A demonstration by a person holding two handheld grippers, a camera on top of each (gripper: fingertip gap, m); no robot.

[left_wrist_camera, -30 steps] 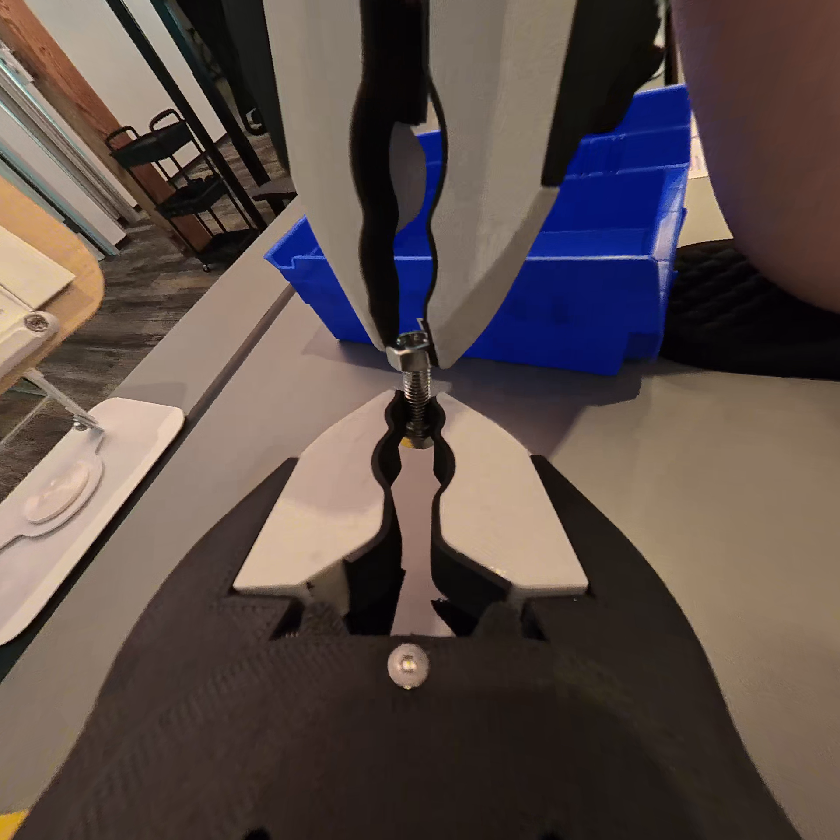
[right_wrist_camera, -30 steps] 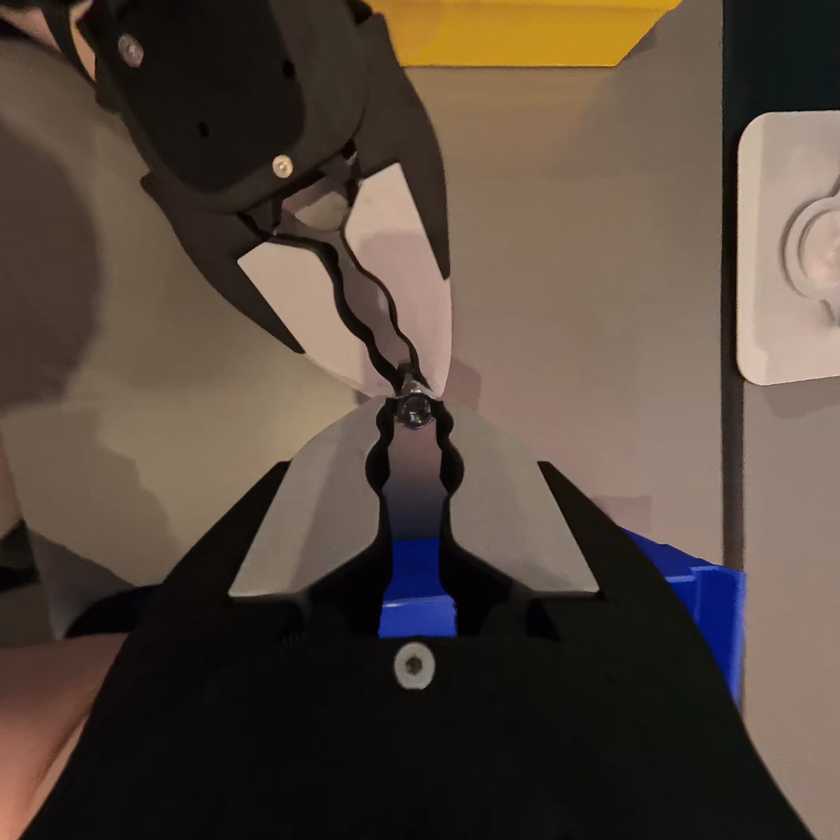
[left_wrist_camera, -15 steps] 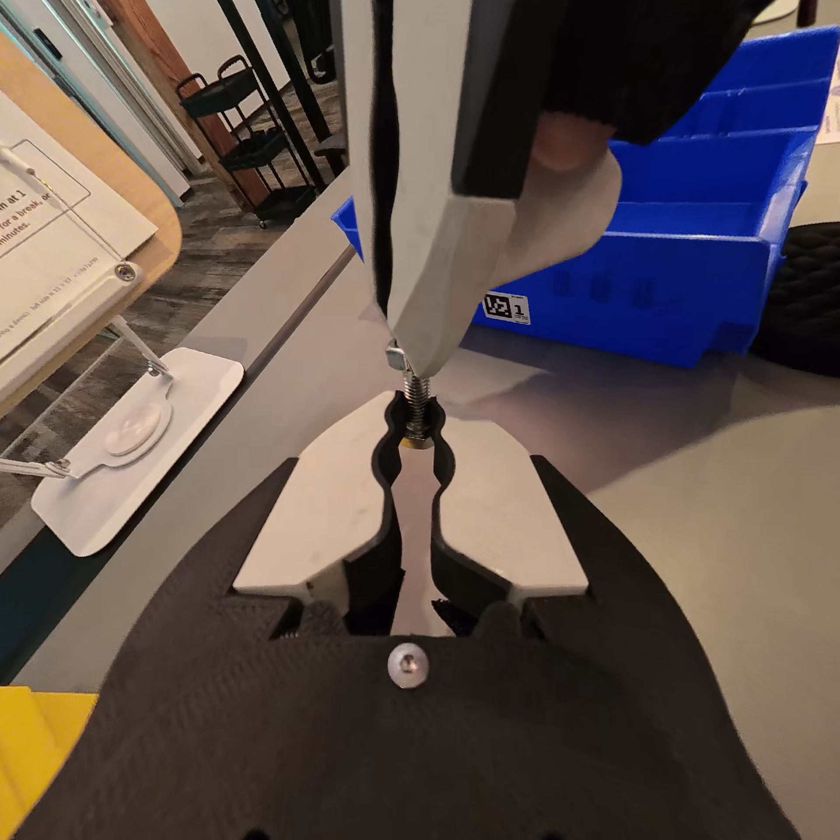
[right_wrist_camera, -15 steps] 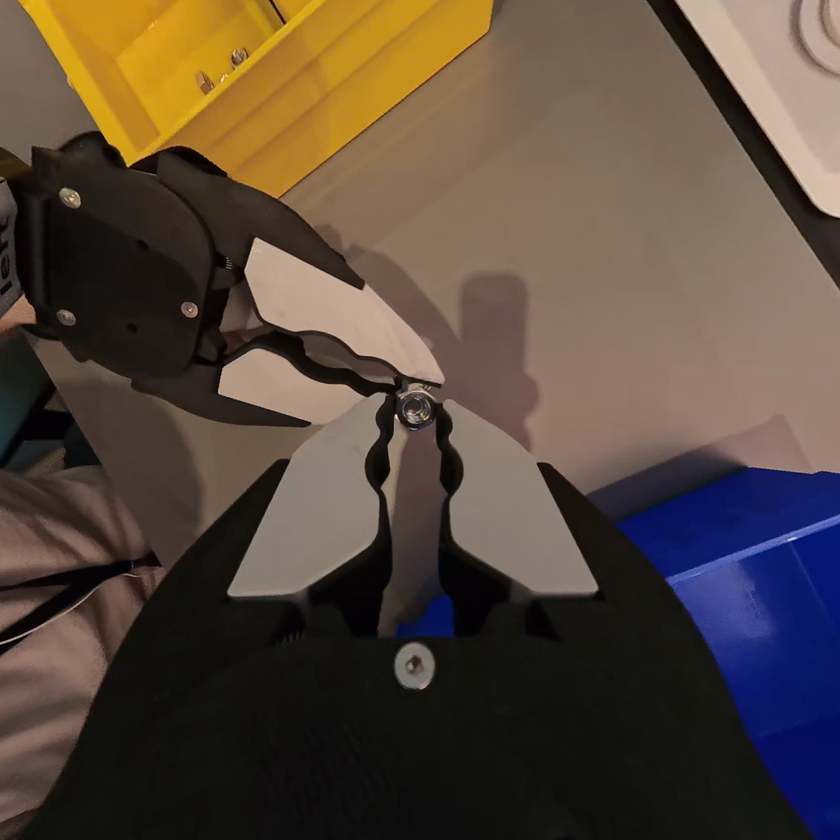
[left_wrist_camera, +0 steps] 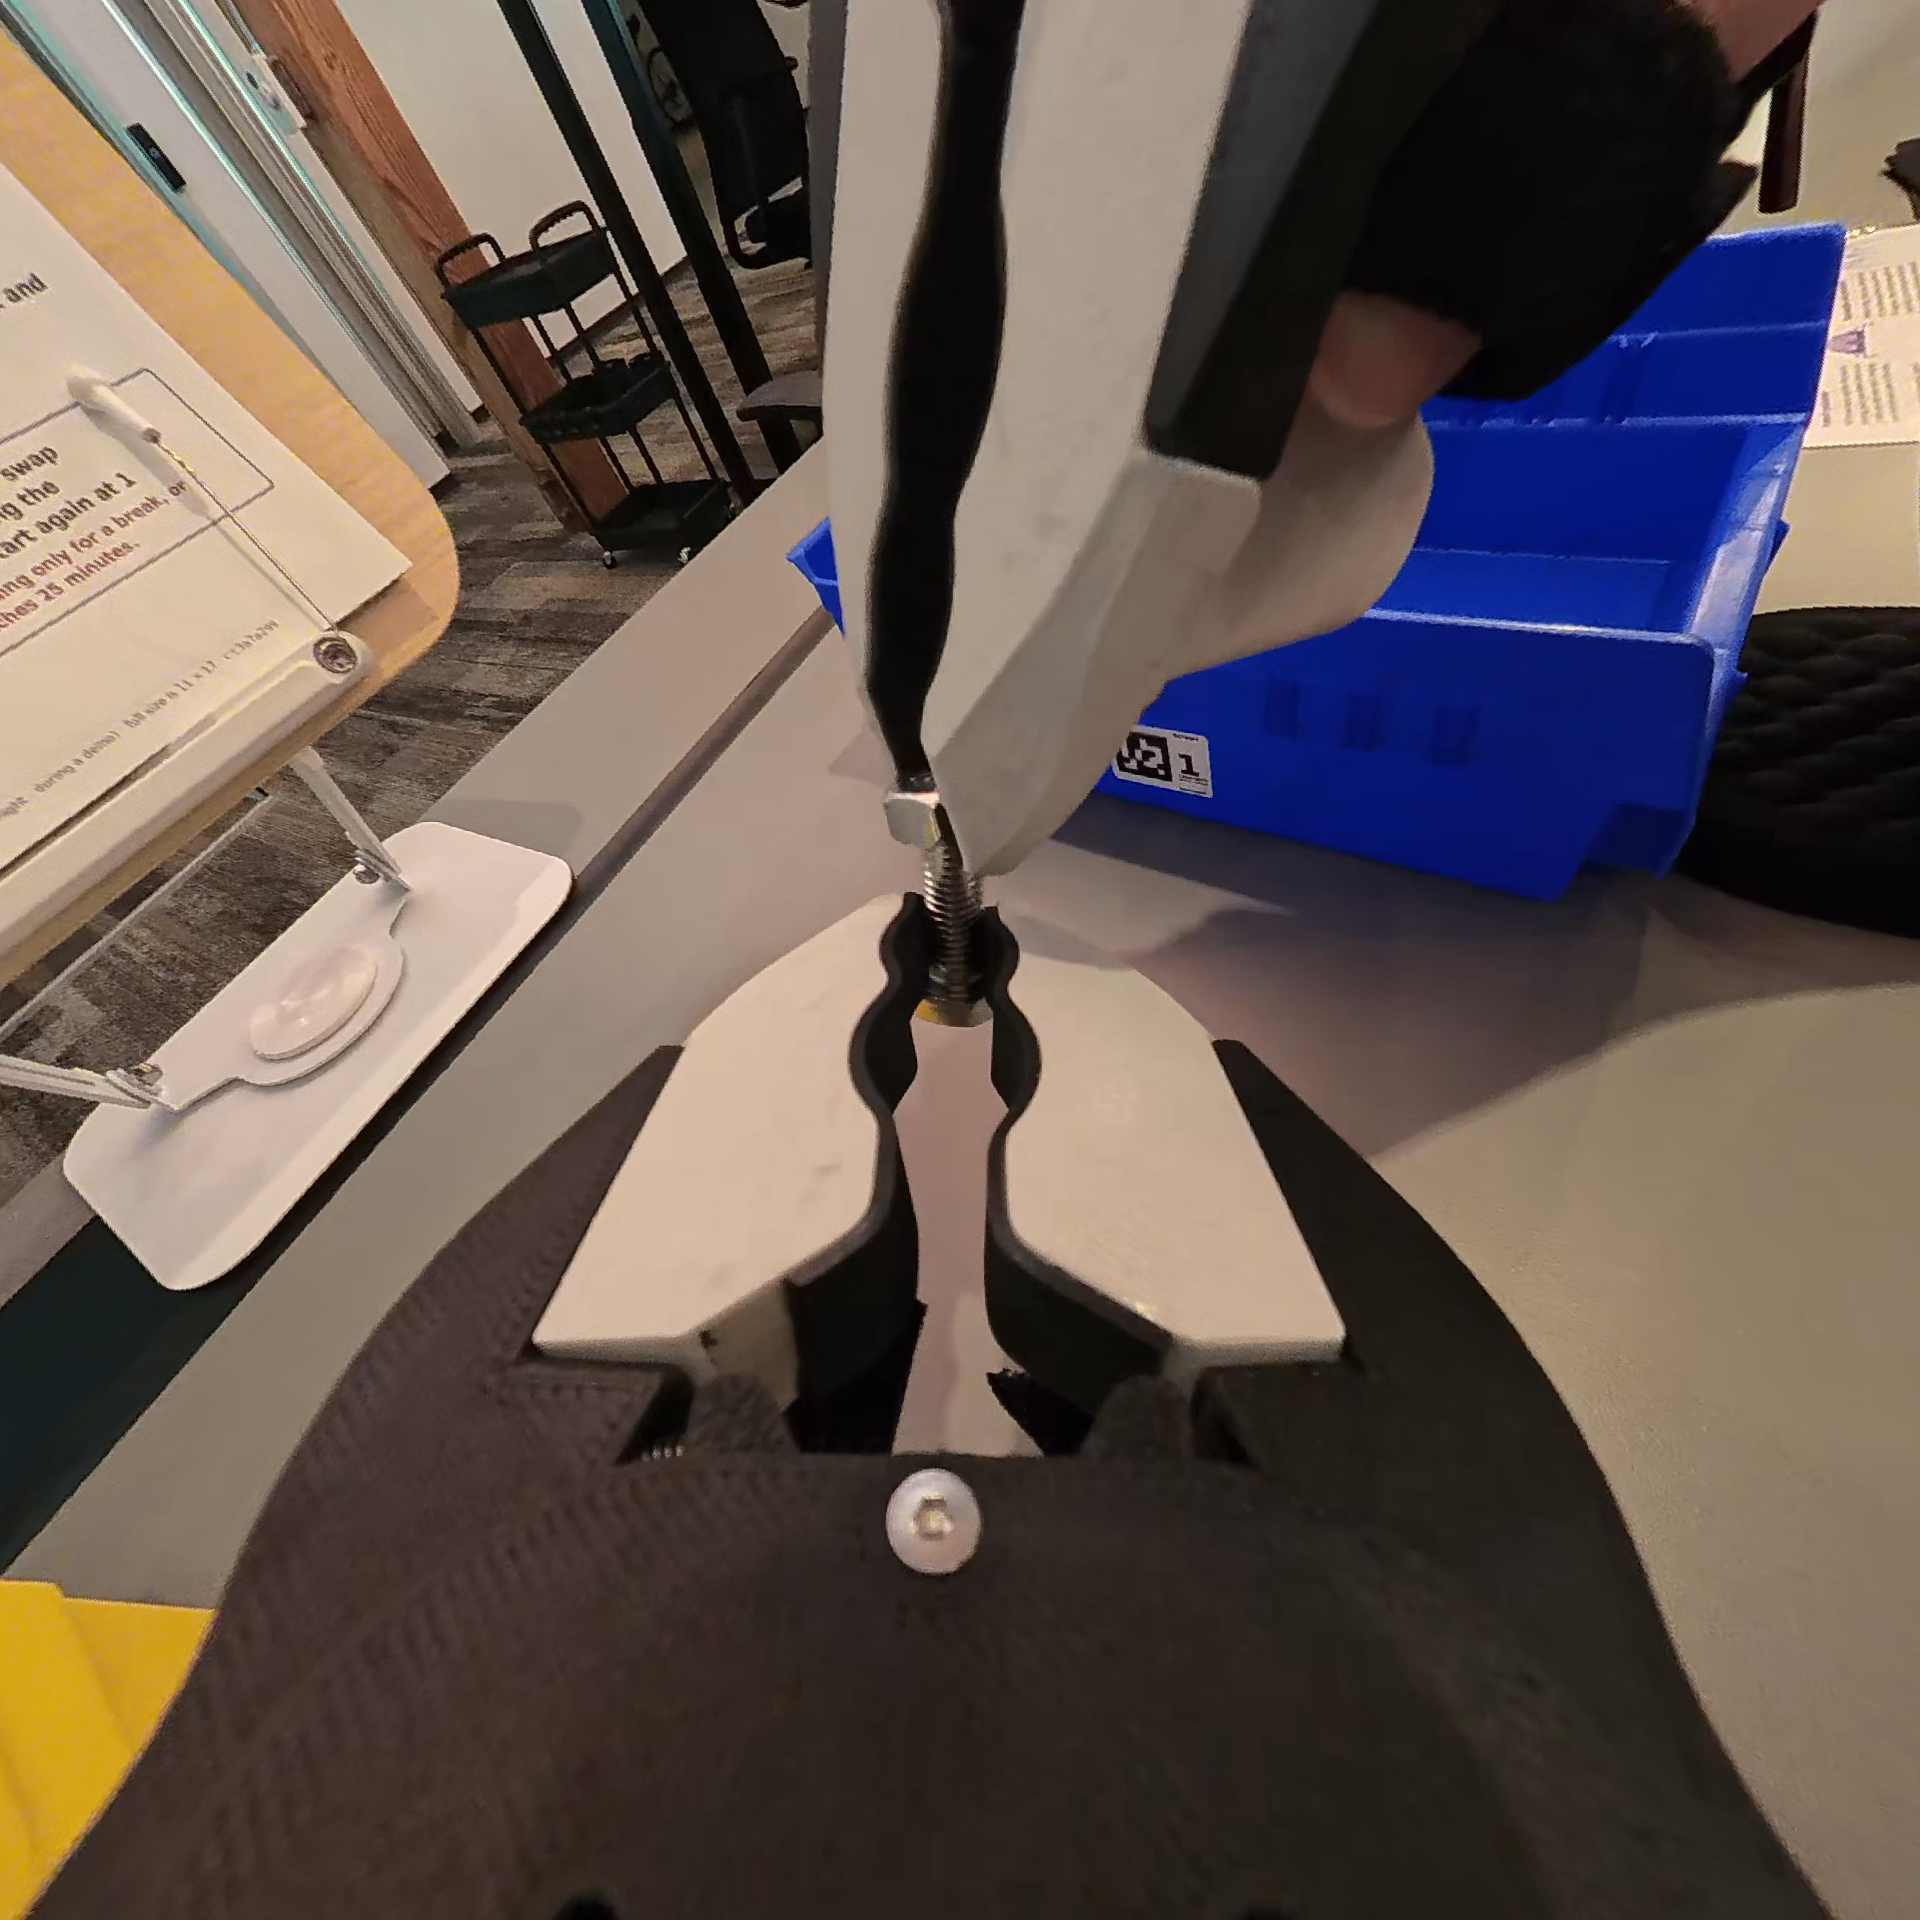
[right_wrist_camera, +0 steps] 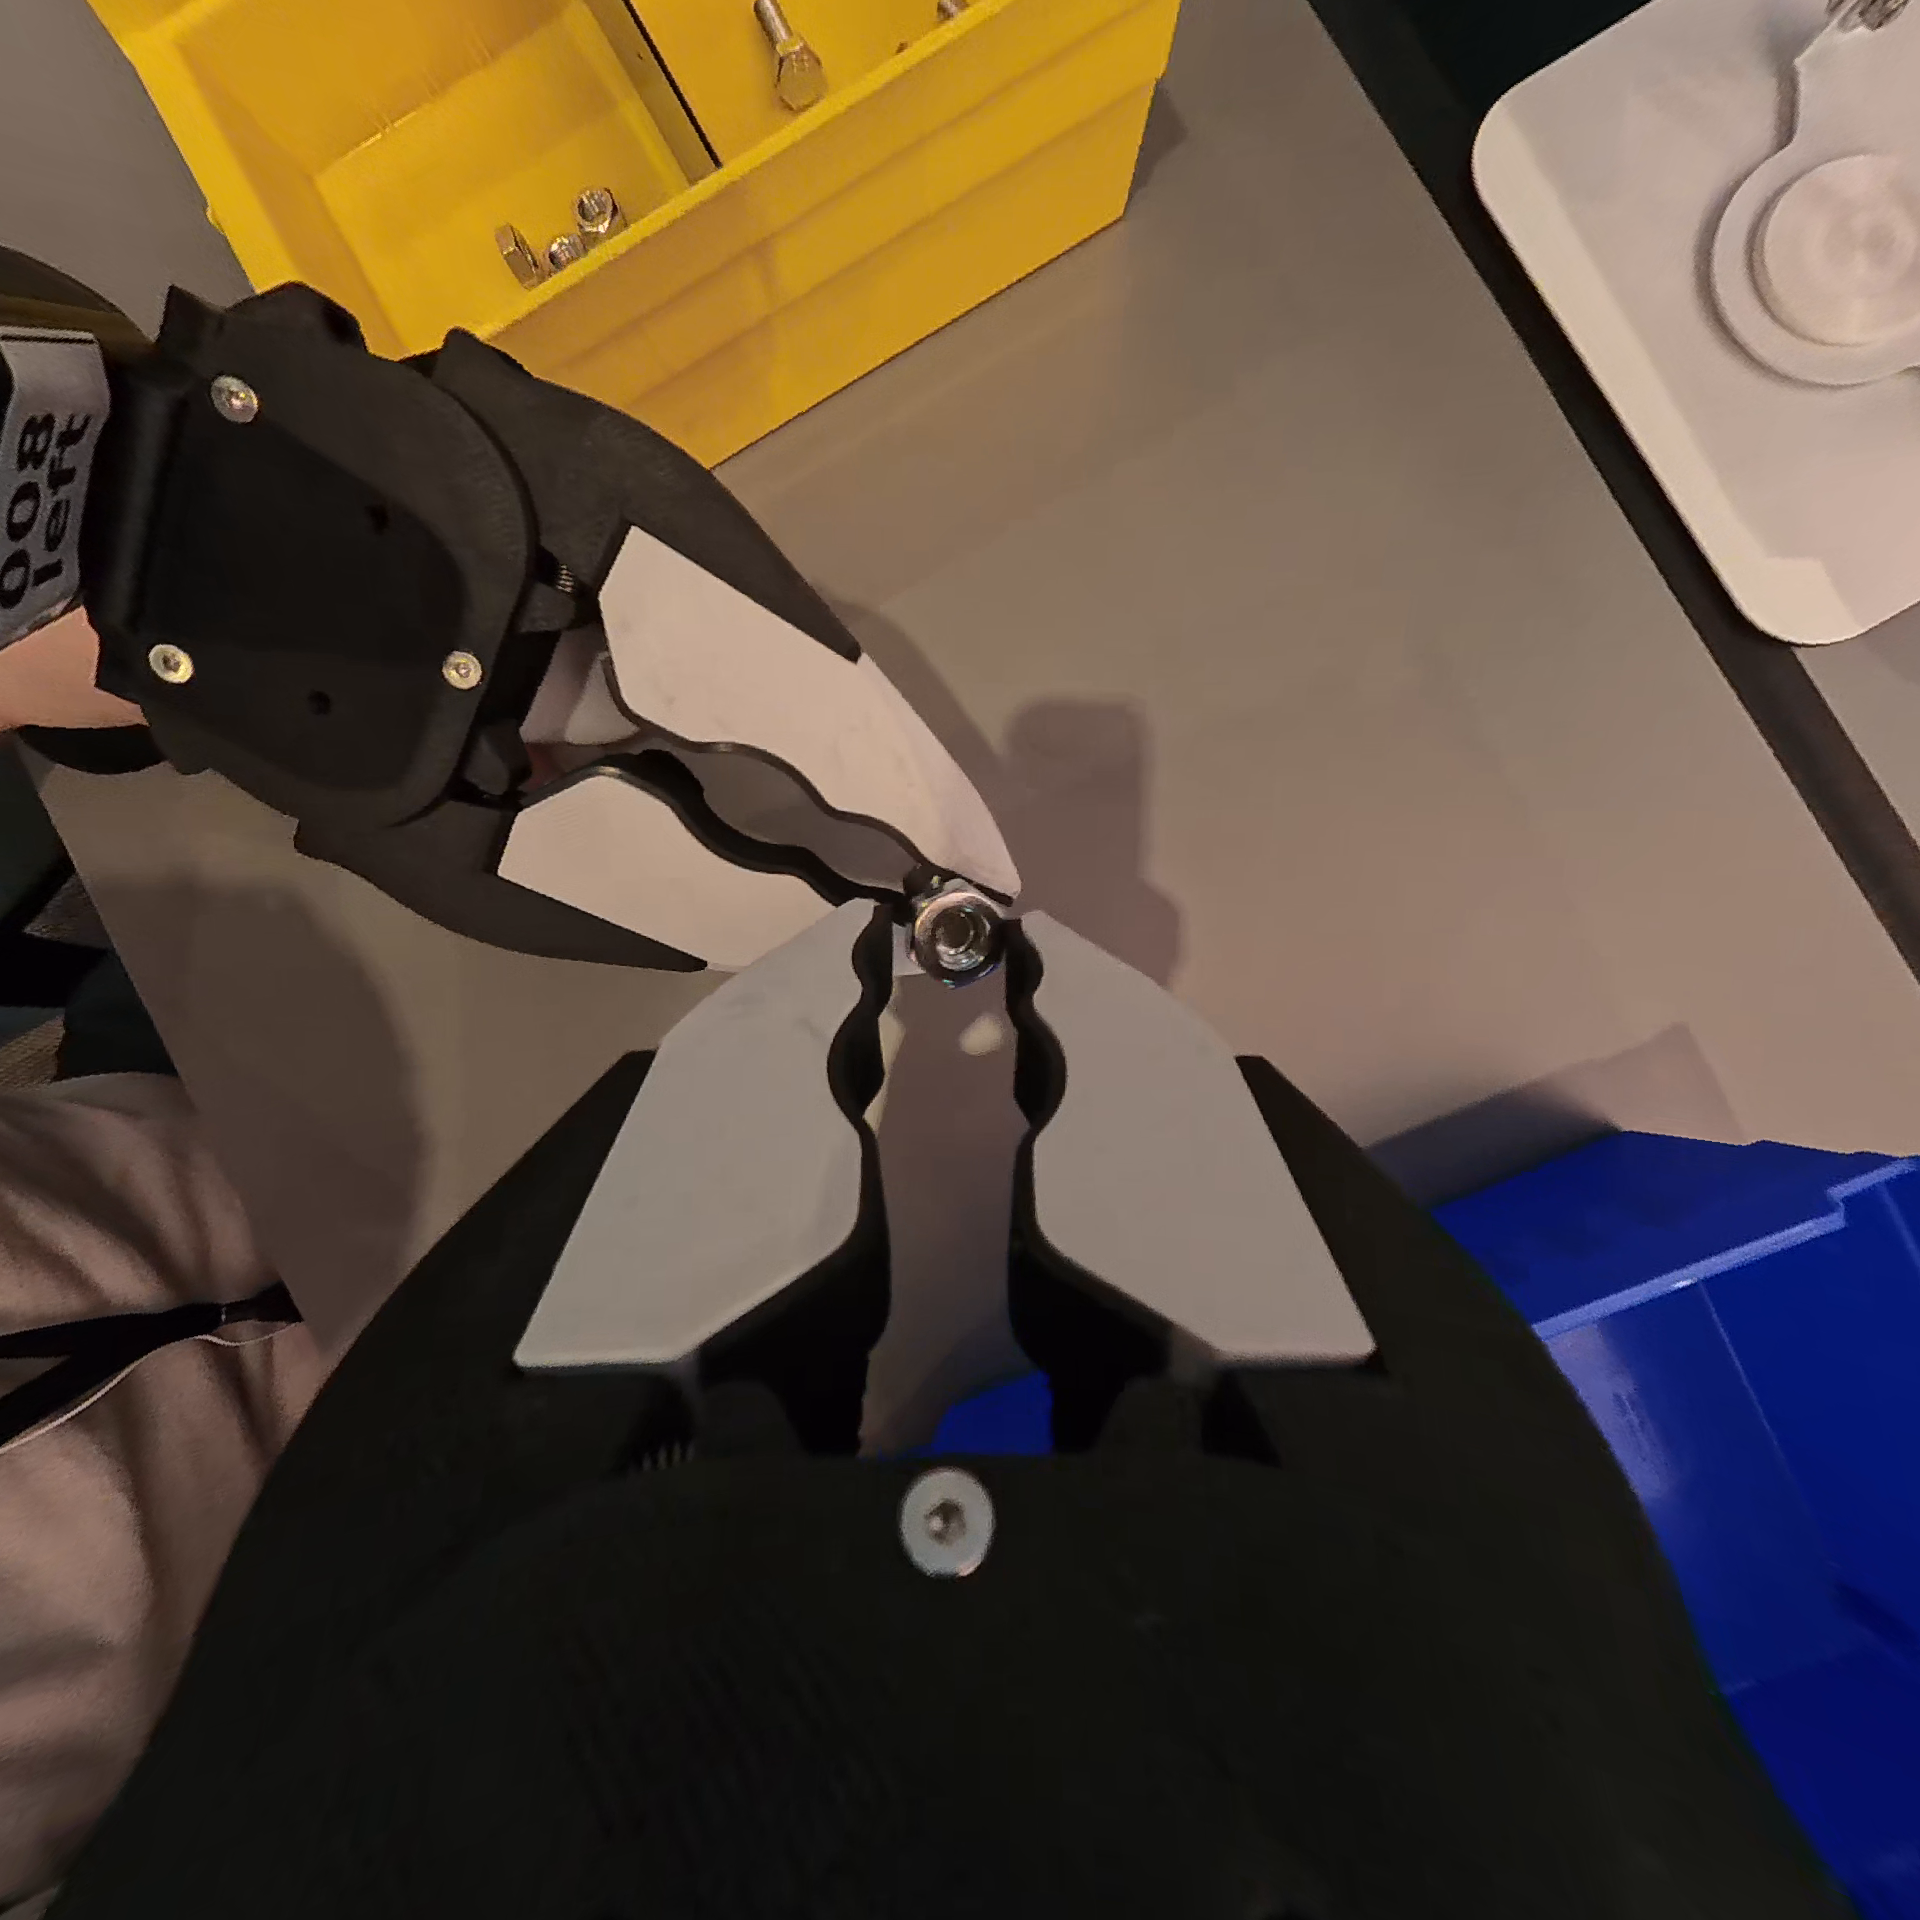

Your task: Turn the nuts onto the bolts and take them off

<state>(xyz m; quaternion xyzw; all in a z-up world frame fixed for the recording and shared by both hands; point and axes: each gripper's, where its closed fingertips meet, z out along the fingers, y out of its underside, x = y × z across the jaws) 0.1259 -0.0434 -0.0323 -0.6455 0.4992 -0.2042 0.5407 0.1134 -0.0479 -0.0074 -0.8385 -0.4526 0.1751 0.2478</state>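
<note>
In the left wrist view my left gripper (left_wrist_camera: 951,935) is shut on the lower end of a silver bolt (left_wrist_camera: 948,904) and holds it upright above the grey table (left_wrist_camera: 1558,1143). My right gripper (left_wrist_camera: 925,774) comes down from above, its tips shut on the hex nut (left_wrist_camera: 914,816) at the top of the thread. In the right wrist view I look down the bolt's axis. The nut (right_wrist_camera: 951,940) sits between my right gripper's tips (right_wrist_camera: 951,920). The left gripper (right_wrist_camera: 935,883) reaches in from the left below it.
A blue bin (left_wrist_camera: 1455,727) stands behind the grippers and also shows in the right wrist view (right_wrist_camera: 1714,1351). A yellow bin (right_wrist_camera: 883,270) holds loose nuts and bolts. A white stand base (left_wrist_camera: 312,1039) sits at the table's left edge. A black mat (left_wrist_camera: 1818,748) lies at the right. Less than 4 cm separates the two grippers' tips.
My right gripper has twisted around the bolt's axis with the nut in its tips, so its view has swung round. My left gripper keeps hold of the bolt.
</note>
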